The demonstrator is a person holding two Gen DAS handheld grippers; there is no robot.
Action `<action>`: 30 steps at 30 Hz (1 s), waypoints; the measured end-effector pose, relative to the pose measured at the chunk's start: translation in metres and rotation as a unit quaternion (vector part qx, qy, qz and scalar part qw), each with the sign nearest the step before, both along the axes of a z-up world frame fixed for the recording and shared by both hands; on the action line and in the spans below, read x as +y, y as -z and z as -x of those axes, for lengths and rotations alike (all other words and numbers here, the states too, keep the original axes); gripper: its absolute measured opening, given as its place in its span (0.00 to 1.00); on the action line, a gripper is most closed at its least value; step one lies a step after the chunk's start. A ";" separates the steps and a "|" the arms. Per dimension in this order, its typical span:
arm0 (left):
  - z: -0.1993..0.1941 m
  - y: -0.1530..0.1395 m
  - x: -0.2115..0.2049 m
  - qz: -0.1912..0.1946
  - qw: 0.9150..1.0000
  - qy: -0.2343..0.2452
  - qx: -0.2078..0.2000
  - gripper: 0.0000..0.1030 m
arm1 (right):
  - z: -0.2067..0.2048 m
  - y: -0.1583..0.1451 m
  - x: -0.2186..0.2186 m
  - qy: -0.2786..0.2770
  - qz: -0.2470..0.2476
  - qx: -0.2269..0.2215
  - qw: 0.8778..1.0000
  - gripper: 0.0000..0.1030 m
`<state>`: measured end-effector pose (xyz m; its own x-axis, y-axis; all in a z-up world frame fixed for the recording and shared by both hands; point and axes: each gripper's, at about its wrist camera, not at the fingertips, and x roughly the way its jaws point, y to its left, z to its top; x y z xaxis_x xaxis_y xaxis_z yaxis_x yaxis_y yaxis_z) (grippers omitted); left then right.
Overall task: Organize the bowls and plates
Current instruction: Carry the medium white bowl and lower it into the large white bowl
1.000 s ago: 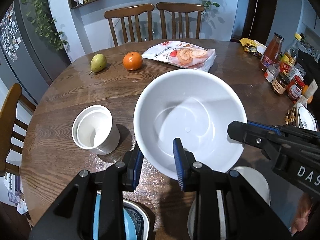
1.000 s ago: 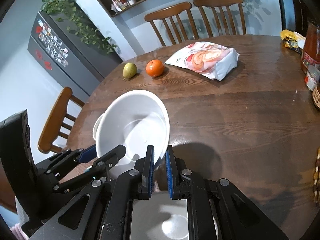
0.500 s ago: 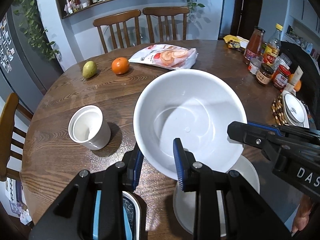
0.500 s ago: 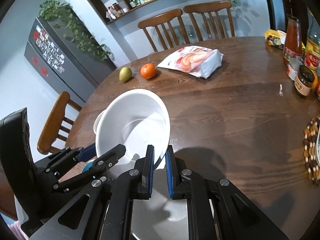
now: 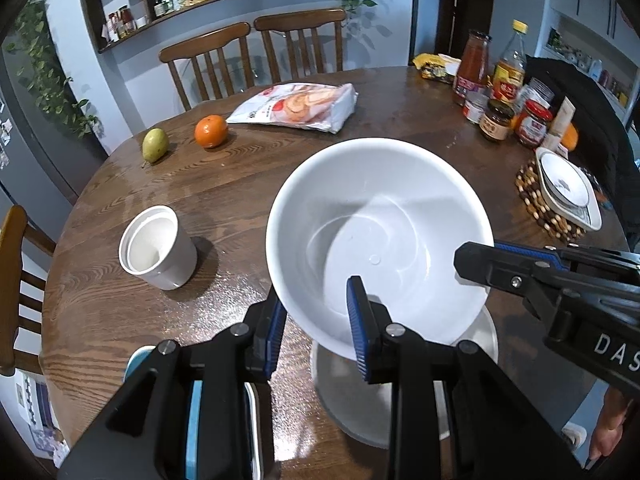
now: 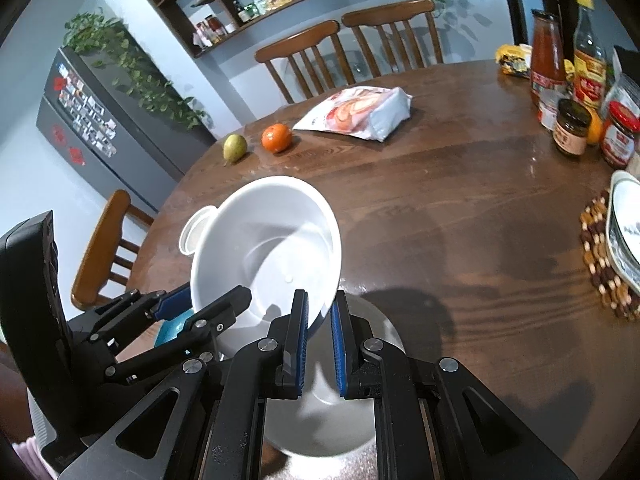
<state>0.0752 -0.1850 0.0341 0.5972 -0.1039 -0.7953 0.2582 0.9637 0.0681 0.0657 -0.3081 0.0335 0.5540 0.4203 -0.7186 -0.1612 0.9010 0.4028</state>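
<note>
A big white bowl (image 5: 380,232) hangs tilted above the round wooden table (image 5: 240,184), held by its rim from two sides. My left gripper (image 5: 316,320) is shut on its near rim, one pad inside and one outside. On the right rim my right gripper (image 6: 319,332) is shut too; it enters the left wrist view from the right (image 5: 476,256). My left gripper (image 6: 204,300) shows at the bowl's left in the right wrist view. Directly below the bowl a white plate (image 5: 400,408) lies on the table. A blue-rimmed dish (image 5: 192,400) is mostly hidden under my left gripper.
A white cup (image 5: 156,252) stands left of the bowl. A pear (image 5: 154,150), an orange (image 5: 211,131) and a snack bag (image 5: 300,106) lie further back. Jars and bottles (image 5: 500,100) crowd the right edge, near a patterned plate (image 5: 564,188) on a beaded trivet. Chairs ring the table.
Both grippers carried the bowl to the right, away from the cup. More of the white plate under the bowl and the jars at the right have come into view.
</note>
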 end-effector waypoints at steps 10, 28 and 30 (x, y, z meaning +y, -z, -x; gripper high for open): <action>0.013 0.015 -0.009 -0.010 1.000 0.023 0.018 0.27 | 0.017 0.016 -0.006 0.017 0.000 0.021 1.000 0.12; 0.032 0.042 -0.013 -0.024 0.997 0.049 0.060 0.27 | 0.037 0.045 -0.007 0.021 0.003 0.070 0.997 0.13; 0.033 0.044 -0.013 -0.025 0.996 0.052 0.064 0.27 | 0.039 0.047 -0.007 0.022 0.004 0.074 0.997 0.13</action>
<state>0.0425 -0.1983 -0.0098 0.4783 -0.1185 -0.8702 0.3668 0.9272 0.0754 0.0265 -0.3154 -0.0131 0.4599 0.3914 -0.7970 -0.0610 0.9094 0.4114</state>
